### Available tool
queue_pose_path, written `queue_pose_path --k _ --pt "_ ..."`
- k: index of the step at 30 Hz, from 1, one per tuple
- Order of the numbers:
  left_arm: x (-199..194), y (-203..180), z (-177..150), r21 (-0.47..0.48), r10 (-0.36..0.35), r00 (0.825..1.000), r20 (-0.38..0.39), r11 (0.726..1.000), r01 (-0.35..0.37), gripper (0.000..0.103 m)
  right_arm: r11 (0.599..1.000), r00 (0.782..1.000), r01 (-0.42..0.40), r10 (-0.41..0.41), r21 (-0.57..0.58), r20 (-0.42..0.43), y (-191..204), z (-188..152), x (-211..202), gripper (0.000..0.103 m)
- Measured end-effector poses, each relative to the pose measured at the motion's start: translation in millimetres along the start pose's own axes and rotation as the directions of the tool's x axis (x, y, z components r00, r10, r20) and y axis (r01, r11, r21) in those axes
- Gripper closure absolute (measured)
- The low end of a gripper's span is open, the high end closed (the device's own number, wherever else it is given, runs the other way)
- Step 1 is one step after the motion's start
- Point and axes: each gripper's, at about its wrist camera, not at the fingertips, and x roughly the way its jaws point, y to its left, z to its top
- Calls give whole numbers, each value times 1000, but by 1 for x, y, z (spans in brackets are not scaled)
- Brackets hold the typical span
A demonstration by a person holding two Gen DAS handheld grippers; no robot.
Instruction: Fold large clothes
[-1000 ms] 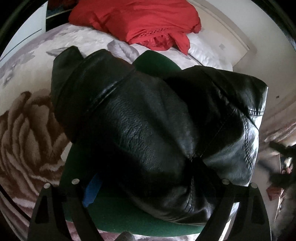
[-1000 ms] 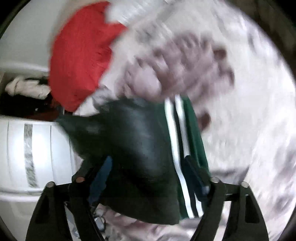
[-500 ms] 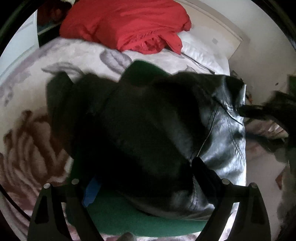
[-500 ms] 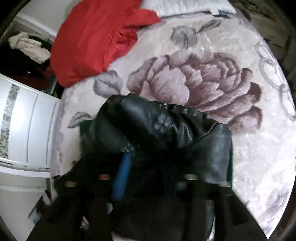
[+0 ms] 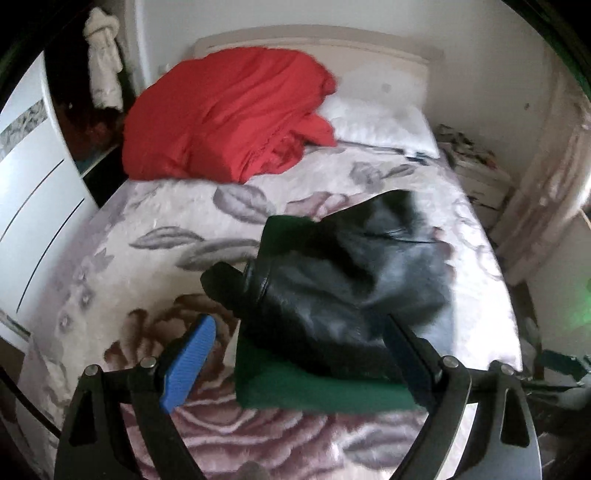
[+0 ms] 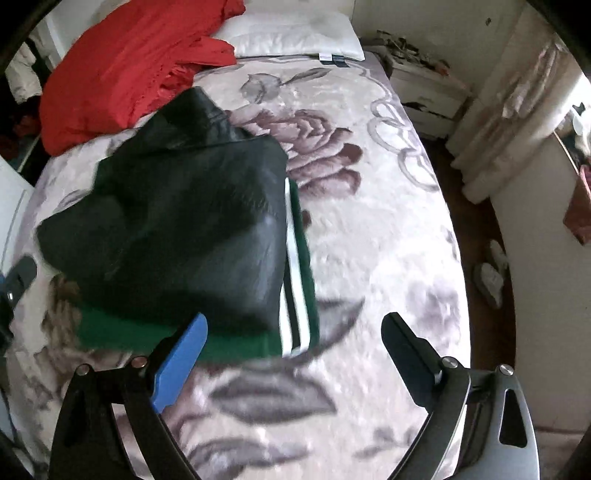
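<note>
Diagonally: blk jacket (image 6: 177, 218) (folded, atop green)

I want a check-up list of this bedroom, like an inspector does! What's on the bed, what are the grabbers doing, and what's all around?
Surface: bed with a flowered blanket, a white pillow at its head.
Job's things: black leather jacket lies folded on a folded green garment with white stripes.
Clutter: a red cloth heap near the pillow.
Grippers: left hand-held gripper open, holding nothing, near the stack; right hand-held gripper open, holding nothing, at the stack's striped edge.
Cables: nothing seen.
Surroundings: white wardrobe on one side, a cluttered white nightstand and pale curtain on the other.
</note>
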Motion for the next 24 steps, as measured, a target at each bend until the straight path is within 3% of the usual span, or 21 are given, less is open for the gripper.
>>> queue_pose_path --k 4,13,24 --pt "-65 -8 1 53 -27 1000 -7 998 27 10 1000 997 -8 6 21 71 -10 -31 -77 6" --pt "-229 -2 -21 8 -26 998 63 1000 25 10 999 966 48 -48 8 252 -24 -112 -264 6" --pt "-359 2 -55 -12 -4 994 110 1000 5 10 999 926 35 -26 -17 376 -33 -194 -413 6"
